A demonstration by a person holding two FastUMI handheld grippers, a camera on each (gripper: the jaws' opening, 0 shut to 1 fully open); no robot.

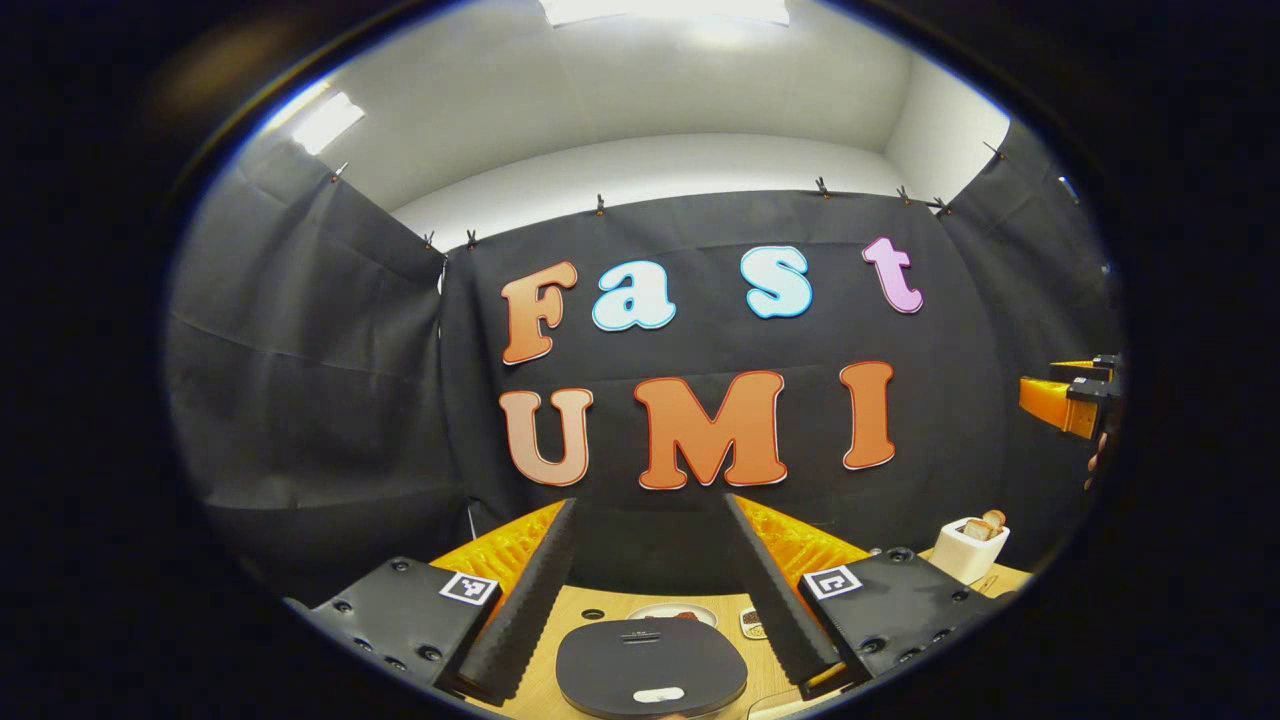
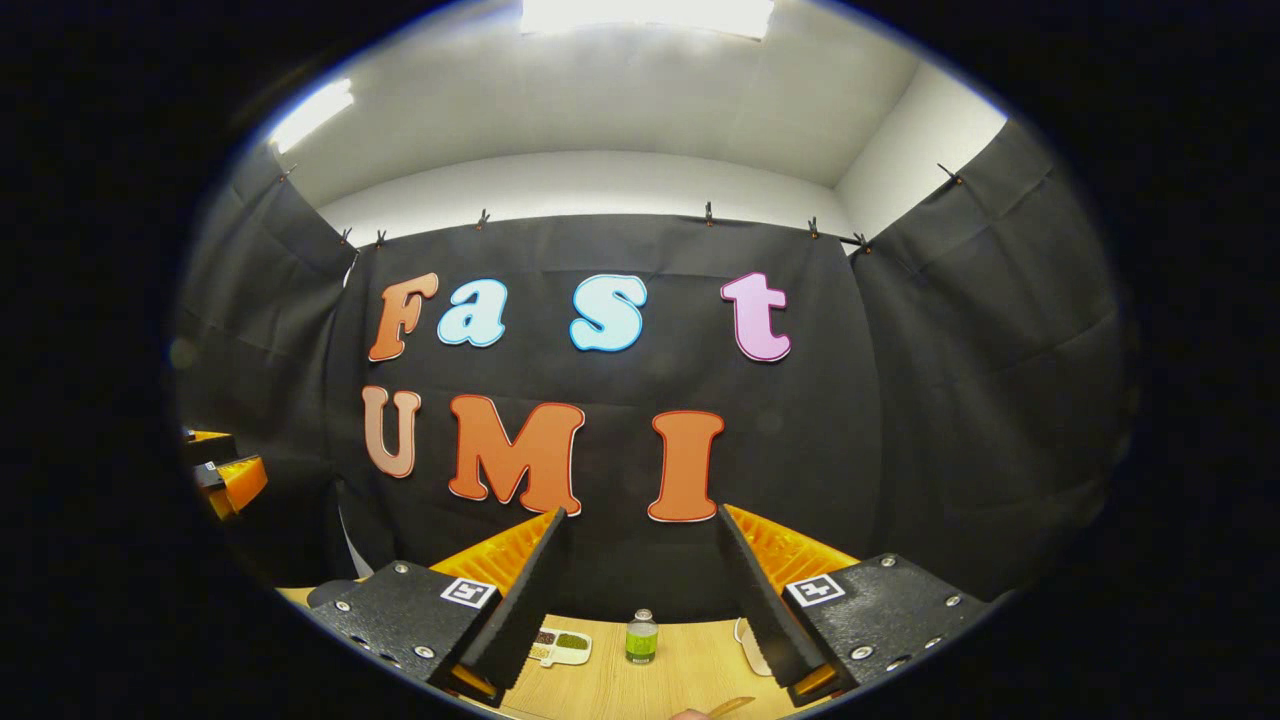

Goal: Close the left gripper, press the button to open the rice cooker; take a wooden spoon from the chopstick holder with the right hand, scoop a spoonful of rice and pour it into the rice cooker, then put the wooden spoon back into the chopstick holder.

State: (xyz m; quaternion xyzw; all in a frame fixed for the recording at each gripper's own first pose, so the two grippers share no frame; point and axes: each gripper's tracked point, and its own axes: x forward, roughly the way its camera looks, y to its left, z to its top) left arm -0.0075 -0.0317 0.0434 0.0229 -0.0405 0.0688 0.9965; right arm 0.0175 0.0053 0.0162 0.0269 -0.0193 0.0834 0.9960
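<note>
A: On the wooden table (image 1: 575, 610), low in the left gripper view, the rice cooker (image 1: 650, 668) sits with its dark lid down, framed between your left gripper (image 1: 650, 520) fingers. Those fingers are spread wide, nothing between them.

B: And the button?

A: A pale oblong button (image 1: 658, 694) shows on the near edge of the lid. Your left gripper is above it, not touching.

B: Where is the chopstick holder?

A: To the right of the cooker, a white chopstick holder (image 1: 966, 552) stands near the table's far edge, with wooden spoon (image 1: 985, 524) ends sticking out of its top.

B: Right hand?

A: In the right gripper view your right gripper (image 2: 640, 525) is released too, fingers wide apart, holding nothing. Between them on the table stands a small bottle (image 2: 641, 638) with green contents; a divided dish (image 2: 562, 645) of grains lies just left of it. A wooden tip at the bottom edge is too cropped to identify.

B: Rice?

A: Behind the cooker a plate (image 1: 672, 613) shows; I cannot tell its contents.
</note>
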